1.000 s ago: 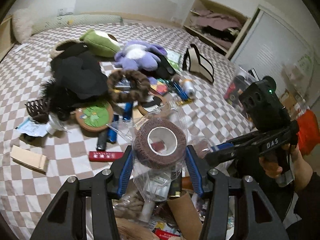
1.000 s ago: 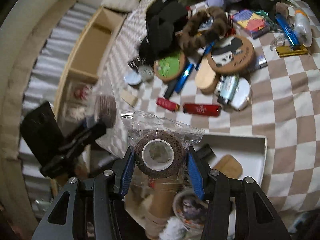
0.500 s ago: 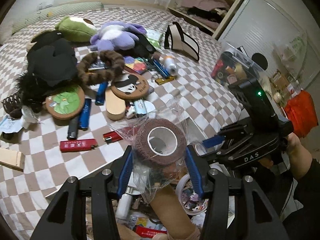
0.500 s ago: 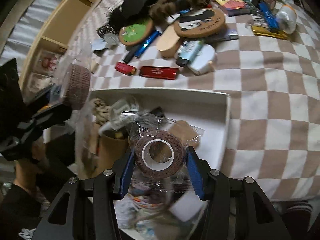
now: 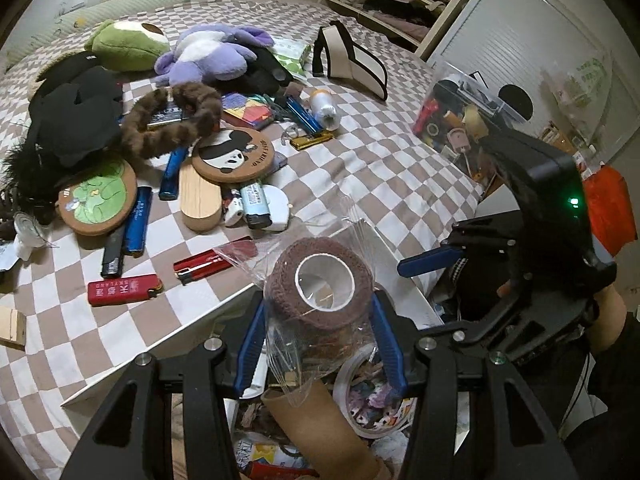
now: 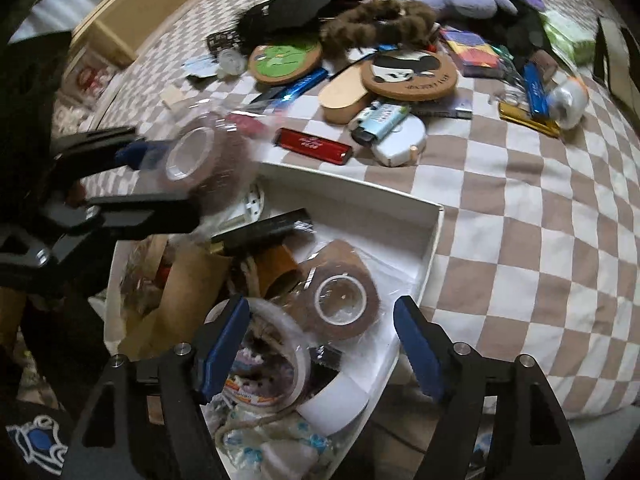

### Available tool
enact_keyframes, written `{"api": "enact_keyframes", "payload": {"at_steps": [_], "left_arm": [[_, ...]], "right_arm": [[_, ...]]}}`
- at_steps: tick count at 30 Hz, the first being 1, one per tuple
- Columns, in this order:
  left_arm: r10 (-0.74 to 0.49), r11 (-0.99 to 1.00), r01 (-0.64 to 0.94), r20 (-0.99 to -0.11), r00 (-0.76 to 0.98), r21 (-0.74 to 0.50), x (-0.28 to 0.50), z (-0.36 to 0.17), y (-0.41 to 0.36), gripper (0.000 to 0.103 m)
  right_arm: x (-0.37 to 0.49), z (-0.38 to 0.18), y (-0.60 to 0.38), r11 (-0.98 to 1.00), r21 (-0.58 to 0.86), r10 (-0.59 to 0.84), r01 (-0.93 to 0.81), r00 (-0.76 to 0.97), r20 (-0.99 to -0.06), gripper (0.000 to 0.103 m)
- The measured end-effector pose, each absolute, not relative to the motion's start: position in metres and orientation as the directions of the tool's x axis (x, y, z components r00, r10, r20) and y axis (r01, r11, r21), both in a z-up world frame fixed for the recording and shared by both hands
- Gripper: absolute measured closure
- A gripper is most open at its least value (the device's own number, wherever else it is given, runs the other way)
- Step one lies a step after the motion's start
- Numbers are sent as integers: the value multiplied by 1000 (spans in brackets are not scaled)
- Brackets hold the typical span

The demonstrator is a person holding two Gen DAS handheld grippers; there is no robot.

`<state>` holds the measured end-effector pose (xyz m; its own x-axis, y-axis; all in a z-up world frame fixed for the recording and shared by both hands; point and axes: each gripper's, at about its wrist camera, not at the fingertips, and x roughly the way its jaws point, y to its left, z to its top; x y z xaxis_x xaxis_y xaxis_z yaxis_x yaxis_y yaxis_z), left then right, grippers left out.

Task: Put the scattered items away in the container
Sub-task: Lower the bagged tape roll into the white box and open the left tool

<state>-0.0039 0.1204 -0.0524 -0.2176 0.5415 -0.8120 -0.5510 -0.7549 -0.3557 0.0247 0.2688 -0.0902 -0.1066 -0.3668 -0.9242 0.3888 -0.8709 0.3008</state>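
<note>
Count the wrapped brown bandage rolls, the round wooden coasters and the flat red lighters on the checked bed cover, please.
Wrapped brown bandage rolls: 2
Round wooden coasters: 2
Flat red lighters: 2
Total: 6

Dim indoor light, fisheye-bent edges, motion blur at left.

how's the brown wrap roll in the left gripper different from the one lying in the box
The held roll is clamped between the left gripper fingers, above the white box; the dropped roll lies loose inside it, under the open right gripper. The held roll's bag juts up and hangs down; the dropped roll's bag lies crumpled. Both are brown, white-cored, in clear bags.
</note>
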Motion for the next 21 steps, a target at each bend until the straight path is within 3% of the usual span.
{"api": "enact_keyframes", "payload": {"at_steps": [21], "left_arm": [[499,-726,-578,-864,-71,-372,-3,-93,157,51]], "right_arm": [[35,-90,262,-821,304,-385,483,-75,-920,28]]}}
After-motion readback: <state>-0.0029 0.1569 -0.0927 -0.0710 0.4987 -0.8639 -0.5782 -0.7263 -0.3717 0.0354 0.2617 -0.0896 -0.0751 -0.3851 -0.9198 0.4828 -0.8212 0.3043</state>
